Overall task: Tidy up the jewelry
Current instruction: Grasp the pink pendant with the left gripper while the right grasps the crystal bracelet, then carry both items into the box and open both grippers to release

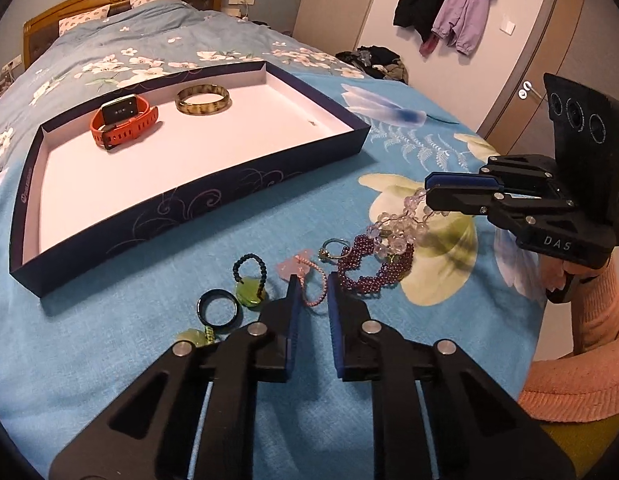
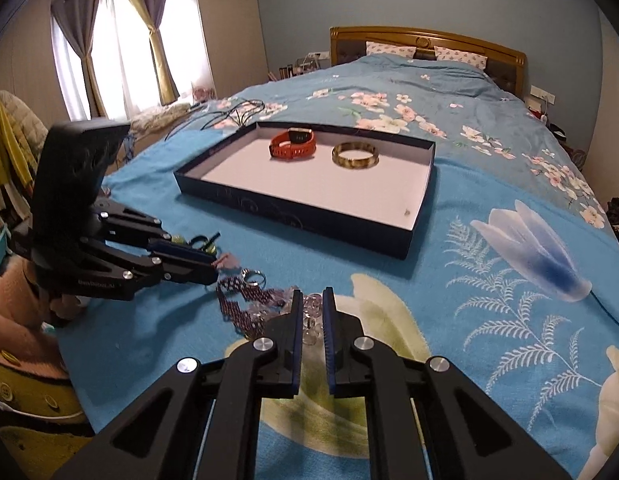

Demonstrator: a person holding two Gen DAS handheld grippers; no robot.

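The left gripper [image 1: 311, 280] has its jaws drawn nearly together around the pink bead bracelet [image 1: 314, 289], which lies on the bedspread [image 1: 109, 340] between the blue pads; whether they truly pinch it or only flank it is hard to tell. The right gripper [image 1: 429, 188] is pressed together on the clear bead bracelet [image 1: 397, 222], one end of the strand drawn up to its tips while the rest trails onto the pile.

Around them lies what is left to sort: a dark red bead bracelet [image 1: 373, 270], a silver ring [image 1: 332, 249], a black bead loop with a green pendant [image 1: 249, 280], a dark bangle [image 1: 220, 307], and another green piece [image 1: 193, 336] near the left claw's base.

Farther off sits the shallow box [image 1: 189, 216] with the white floor. Only two pieces rest inside it, apart from each other: an orange watch [image 1: 123, 122] and a mottled bangle [image 1: 203, 99].

Judging by that count, the task is in its early part; most pieces are on the bedspread, and two pickups look to be under way.
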